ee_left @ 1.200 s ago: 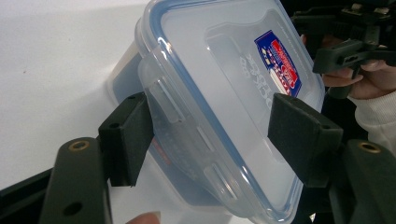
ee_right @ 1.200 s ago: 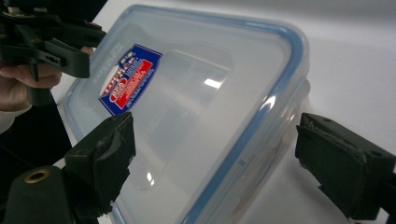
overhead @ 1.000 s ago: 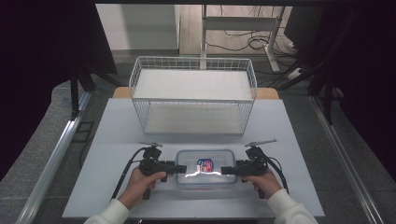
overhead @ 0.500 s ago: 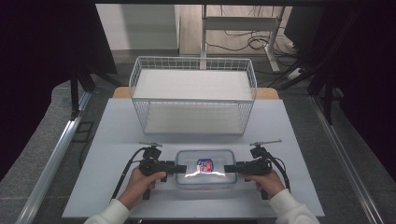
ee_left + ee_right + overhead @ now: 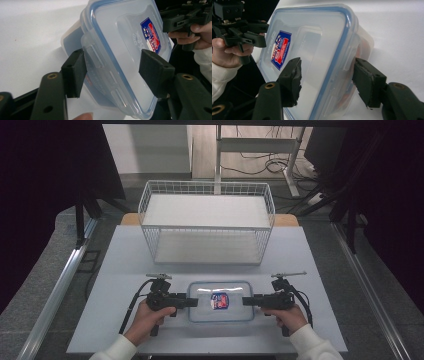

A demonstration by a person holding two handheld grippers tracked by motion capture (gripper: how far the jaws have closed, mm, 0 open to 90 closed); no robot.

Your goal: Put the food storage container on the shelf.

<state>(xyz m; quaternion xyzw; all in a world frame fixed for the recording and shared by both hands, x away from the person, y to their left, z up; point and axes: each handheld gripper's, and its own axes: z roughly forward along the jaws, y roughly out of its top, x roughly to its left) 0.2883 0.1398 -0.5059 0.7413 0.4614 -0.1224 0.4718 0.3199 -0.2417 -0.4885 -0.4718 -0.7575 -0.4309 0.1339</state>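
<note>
A clear plastic container (image 5: 234,295) with a blue-sealed lid and a red and blue sticker (image 5: 219,300) lies flat near the table's front edge. My left gripper (image 5: 193,302) reaches its left end, my right gripper (image 5: 245,301) its right end. In the left gripper view the left gripper (image 5: 112,66) has just been closing, and its pads (image 5: 75,72) press on the container (image 5: 117,32) at its side latch. In the right gripper view the right gripper (image 5: 327,73) has also been closing around the container (image 5: 317,42); its pads (image 5: 367,82) stand close beside it, a thin gap showing.
A white wire basket (image 5: 207,184) stands empty behind the container at the table's middle back. The white table (image 5: 325,265) has bare room to both sides. Its front edge runs just under the person's wrists. Metal rails and dark floor flank the table.
Both hands have kept their places at the container's two ends. The container lies where it lay.
</note>
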